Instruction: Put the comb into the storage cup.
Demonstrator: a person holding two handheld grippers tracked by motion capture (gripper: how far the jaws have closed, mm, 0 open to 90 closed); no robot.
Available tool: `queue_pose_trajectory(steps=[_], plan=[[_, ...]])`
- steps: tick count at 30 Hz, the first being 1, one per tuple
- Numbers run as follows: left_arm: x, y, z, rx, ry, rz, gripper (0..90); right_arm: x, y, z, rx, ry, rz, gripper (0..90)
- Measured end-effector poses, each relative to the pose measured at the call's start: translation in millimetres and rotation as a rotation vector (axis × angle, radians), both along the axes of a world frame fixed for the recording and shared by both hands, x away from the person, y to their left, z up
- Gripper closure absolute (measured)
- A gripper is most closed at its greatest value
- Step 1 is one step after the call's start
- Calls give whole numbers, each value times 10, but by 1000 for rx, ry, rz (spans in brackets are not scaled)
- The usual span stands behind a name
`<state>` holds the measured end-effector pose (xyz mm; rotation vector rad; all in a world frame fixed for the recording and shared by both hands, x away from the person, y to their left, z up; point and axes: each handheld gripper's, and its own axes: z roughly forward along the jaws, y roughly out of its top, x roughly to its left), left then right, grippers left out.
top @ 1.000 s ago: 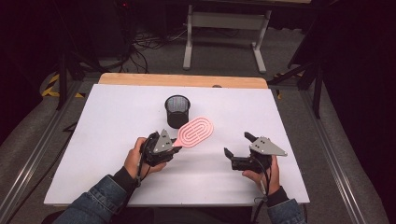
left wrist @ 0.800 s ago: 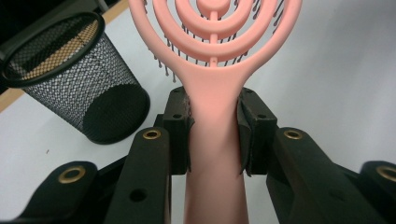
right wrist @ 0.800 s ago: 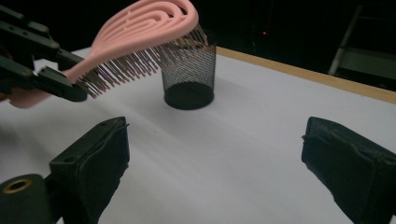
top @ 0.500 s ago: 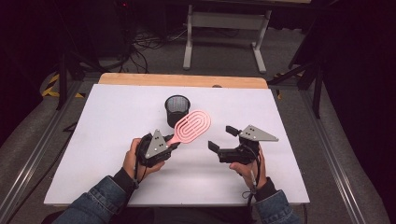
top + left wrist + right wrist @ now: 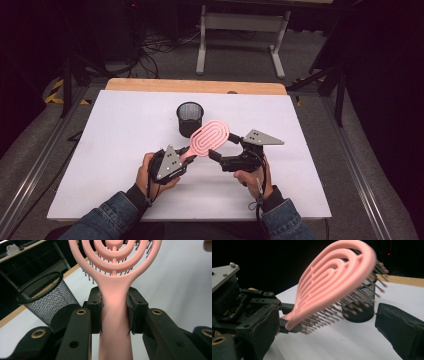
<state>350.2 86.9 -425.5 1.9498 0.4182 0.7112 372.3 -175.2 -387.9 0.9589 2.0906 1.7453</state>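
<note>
The pink hairbrush [image 5: 210, 137] is held by its handle in the left gripper [image 5: 187, 156], whose jaws are clamped flat on either side of the handle just below the neck, as seen in the left gripper view [image 5: 114, 312]. The grip is taken low on the handle, which leaves the whole oval head free ahead of the jaws; this is judged to suit a handover or a drop into a container. The head is raised clear of the white table [image 5: 100, 150] and tilted, bristles facing down and away. The right gripper [image 5: 226, 150] is brought in from the opposite side with its jaws spread wide; in the right gripper view the brush head [image 5: 332, 282] is seen between its two jaws without contact, so nothing is held by it yet. The step in hand is judged to be a second grasp on the head or a steadying of it. A black mesh cup [image 5: 190, 118] stands upright just beyond the brush head, ahead of both grippers, open end up and apparently empty. It is close behind the bristles [image 5: 352, 302] and could be knocked if the head is swung forward. The rest of the table near the grippers is bare.
</note>
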Motion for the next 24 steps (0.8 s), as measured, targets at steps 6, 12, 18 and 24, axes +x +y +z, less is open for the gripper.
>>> queue_pose_trajectory(steps=[6,12,18,24], plan=[[-25,-41,-38,4,-14,-1,696,22,83,-6,5,7,3,94],[-22,-61,-66,16,-12,-1,695,40,145,-9,21,24,-18,246],[-2,-61,-85,20,-7,9,697,62,105,-12,83,62,-30,468],[20,-70,-110,40,-6,15,699,37,134,11,133,64,5,565]])
